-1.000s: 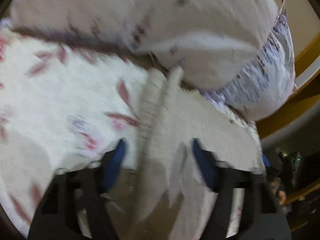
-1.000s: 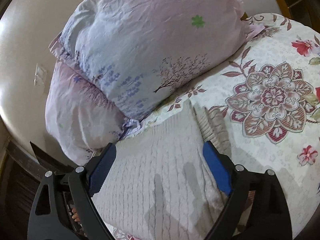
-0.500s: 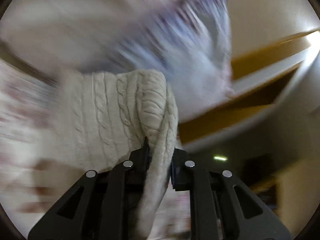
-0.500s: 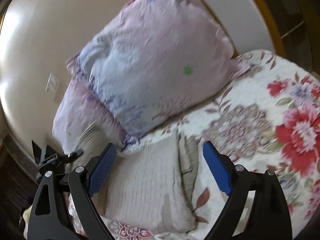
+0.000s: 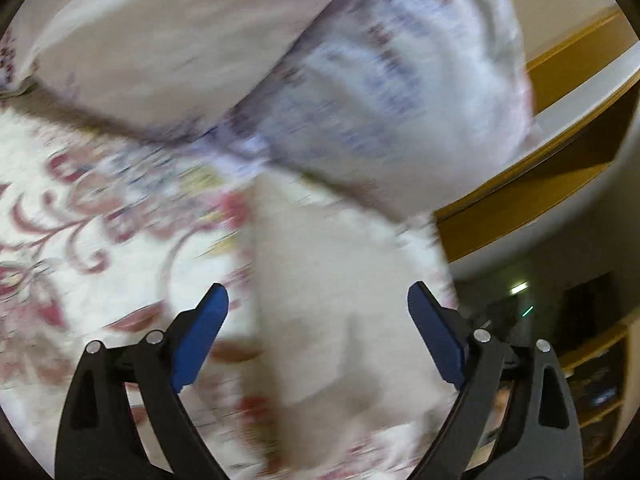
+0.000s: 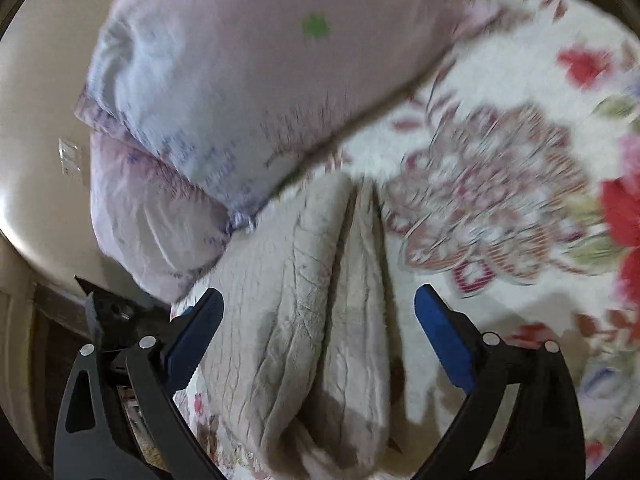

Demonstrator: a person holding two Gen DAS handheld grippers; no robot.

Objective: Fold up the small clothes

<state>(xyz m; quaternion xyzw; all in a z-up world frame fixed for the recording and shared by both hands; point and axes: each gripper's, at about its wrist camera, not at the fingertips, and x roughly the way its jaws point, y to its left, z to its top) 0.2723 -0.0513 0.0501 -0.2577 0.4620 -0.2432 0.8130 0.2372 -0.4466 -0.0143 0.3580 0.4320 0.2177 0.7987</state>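
Observation:
A cream cable-knit garment (image 6: 312,312) lies folded on the floral bedspread (image 6: 500,184), its far end against the pillows. My right gripper (image 6: 316,332) is open just above it, blue pads on either side, empty. In the blurred left wrist view the same garment (image 5: 344,300) lies between the open blue pads of my left gripper (image 5: 316,316), which holds nothing. The garment shows a long fold line down its middle in the right wrist view.
Two pale lilac printed pillows (image 6: 256,64) are stacked at the head of the bed, also in the left wrist view (image 5: 360,92). A wooden bed frame edge (image 5: 540,184) and dim room lie to the right. The left gripper's body (image 6: 116,312) shows beside the bed edge.
My left gripper, shut on the garment's edge half a second ago, has let go and is open; the garment lies flat. My right gripper dropped closer to the garment, still open.

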